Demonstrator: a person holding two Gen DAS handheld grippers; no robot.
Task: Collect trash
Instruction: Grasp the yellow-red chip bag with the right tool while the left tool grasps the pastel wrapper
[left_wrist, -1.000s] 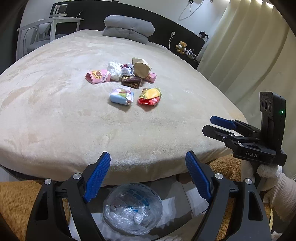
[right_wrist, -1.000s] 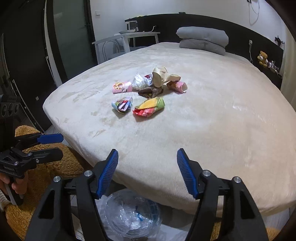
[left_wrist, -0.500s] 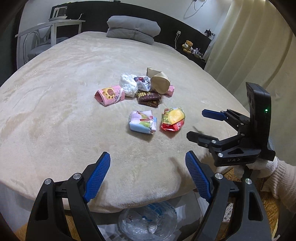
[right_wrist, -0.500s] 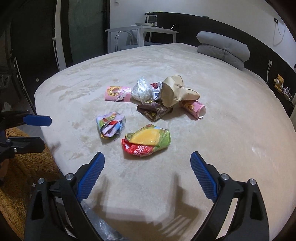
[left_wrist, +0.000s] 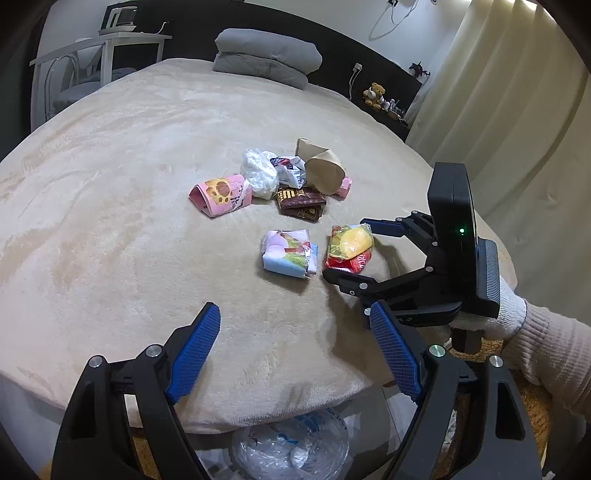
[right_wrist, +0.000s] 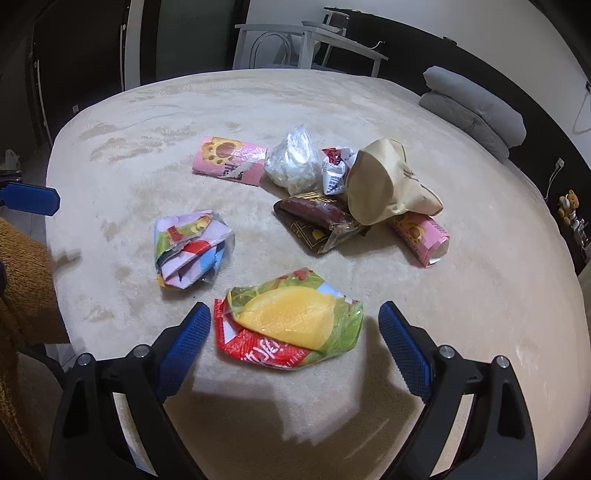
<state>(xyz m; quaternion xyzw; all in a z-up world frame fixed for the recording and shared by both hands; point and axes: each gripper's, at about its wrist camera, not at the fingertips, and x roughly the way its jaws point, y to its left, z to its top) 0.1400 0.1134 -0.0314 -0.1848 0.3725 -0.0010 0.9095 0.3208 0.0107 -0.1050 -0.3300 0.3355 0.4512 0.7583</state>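
Note:
Several pieces of trash lie together on the beige bed (left_wrist: 110, 221). Nearest is a yellow-red-green snack wrapper (right_wrist: 291, 321) (left_wrist: 351, 245). My right gripper (right_wrist: 293, 312) (left_wrist: 345, 248) straddles it with jaws closing, the pads still off it. Left of it lies a crumpled pastel wrapper (right_wrist: 192, 251) (left_wrist: 290, 254). Behind are a pink paw-print packet (left_wrist: 221, 194), a white plastic wad (left_wrist: 258, 173), a brown chocolate wrapper (left_wrist: 301, 201), a brown paper bag (left_wrist: 321, 170) and a second pink packet (right_wrist: 421, 236). My left gripper (left_wrist: 293, 314) hangs open and empty over the bed's front edge.
A clear plastic trash bag (left_wrist: 291, 446) sits on the floor below the bed's edge. Grey pillows (left_wrist: 266, 59) lie at the head of the bed. A white desk and chair (left_wrist: 99, 48) stand far left, a curtain (left_wrist: 498, 110) at the right. A brown rug (right_wrist: 22, 277) covers the floor.
Both grippers came forward from the bed's edge over the bed. The right one sank, rolled and now has the yellow-red wrapper between its jaws, which widened and then narrowed.

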